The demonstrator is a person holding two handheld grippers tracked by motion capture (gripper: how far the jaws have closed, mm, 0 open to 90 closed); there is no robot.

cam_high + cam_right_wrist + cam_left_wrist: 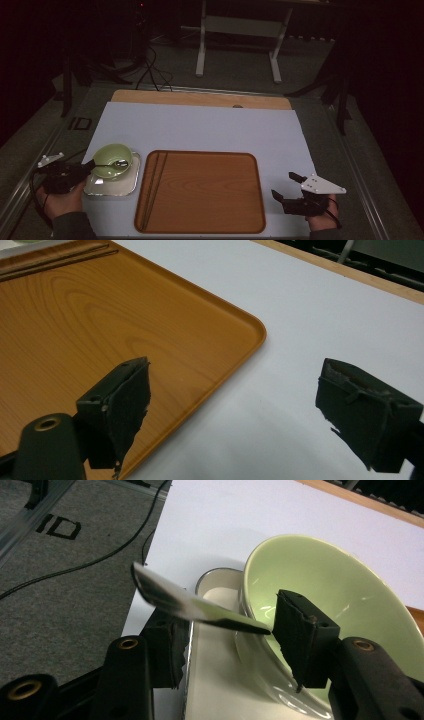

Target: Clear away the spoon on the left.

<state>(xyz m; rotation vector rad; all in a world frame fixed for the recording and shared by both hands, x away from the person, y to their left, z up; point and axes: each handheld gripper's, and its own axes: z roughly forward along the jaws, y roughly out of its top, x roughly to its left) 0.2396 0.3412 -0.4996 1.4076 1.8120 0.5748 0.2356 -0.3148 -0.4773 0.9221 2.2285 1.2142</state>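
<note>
At about 8 o'clock on the tabletop (200,130), our left gripper (220,630) has its fingers (305,640) spread on either side of a metal spoon (195,607), whose handle juts out over the rim of the green bowl (340,590). The fingers look released, not yet pinching. The bowl sits on a small white tray (112,184) just left of the wooden tray (200,192).

We judge the risks as follows: one finger stands inside the bowl, so closing or lifting at an angle could tip the bowl or drag it off the white tray, and the smooth handle could slip or flick out.

At 4 o'clock our right gripper (295,192) hovers with its fingers wide apart, holding nothing, beside the wooden tray's corner.

The surface is a white sheet over a wooden board. Beyond it lie grey carpet, cables (150,70) and a white stand (240,30) in a dark room.
</note>
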